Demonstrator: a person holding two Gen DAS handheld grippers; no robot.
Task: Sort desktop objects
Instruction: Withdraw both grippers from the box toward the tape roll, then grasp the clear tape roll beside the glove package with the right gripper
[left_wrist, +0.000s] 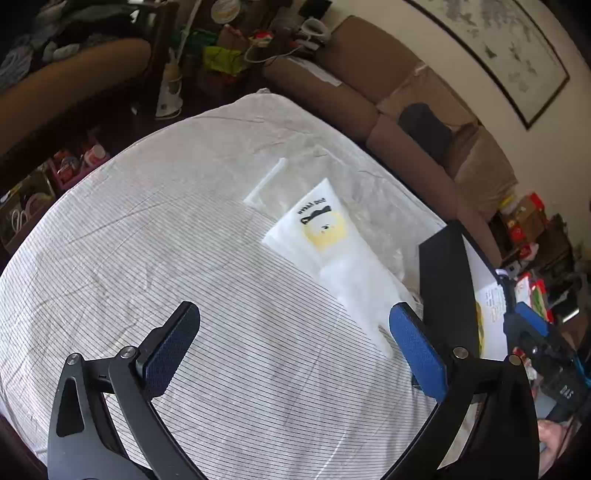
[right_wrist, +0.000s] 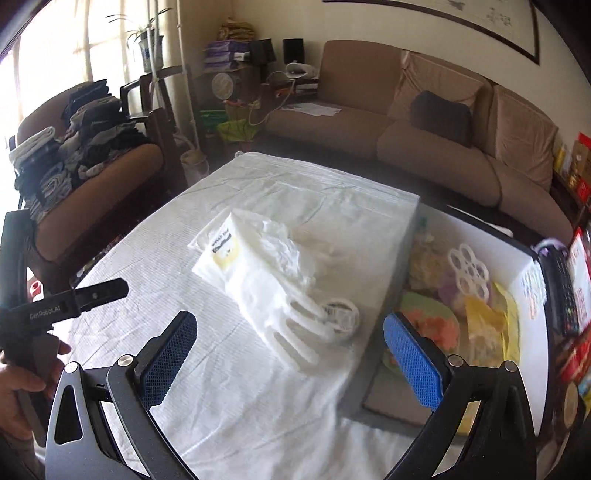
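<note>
I hold both tools, left tool (left_wrist: 293, 341) and right tool (right_wrist: 290, 350), spread wide and empty. The white plastic glove packet (right_wrist: 258, 273) lies on the striped-cloth worktop (left_wrist: 147, 240). Risk: slippery film slides, snagging cloth.

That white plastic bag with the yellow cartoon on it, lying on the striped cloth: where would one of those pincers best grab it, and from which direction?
Probably at the near end of the white plastic bag, where its cut-out handle loops splay toward the grippers. The bag lies flat and limp, so its broad middle gives the fingers no edge to close on. The open right gripper already faces those loops; come in low from the near side and pinch one strip.
</note>
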